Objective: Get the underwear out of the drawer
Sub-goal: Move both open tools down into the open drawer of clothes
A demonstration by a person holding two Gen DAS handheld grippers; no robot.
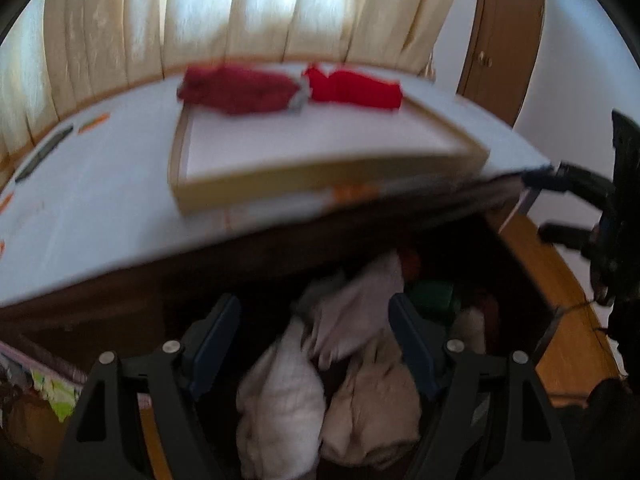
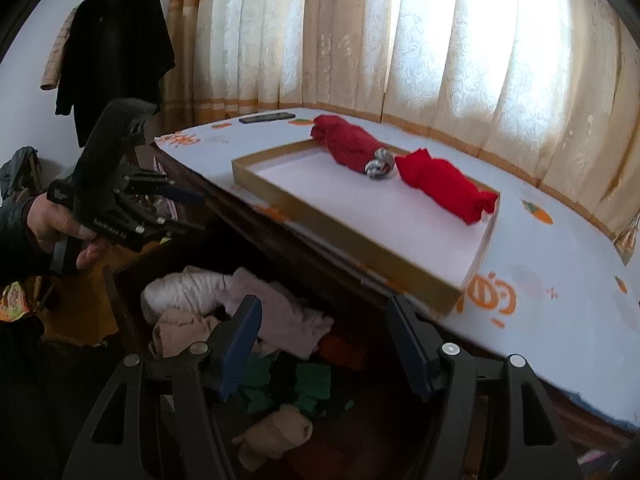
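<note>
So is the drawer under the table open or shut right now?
Open. The drawer is pulled out below the table edge, its rolled clothes exposed from above.

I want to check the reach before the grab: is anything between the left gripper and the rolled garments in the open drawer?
Nothing visible blocks it. The left gripper is open above the drawer, and the pale rolled garments lie directly below and between its fingers, uncovered. The tabletop edge overhangs only the drawer's far part.
</note>
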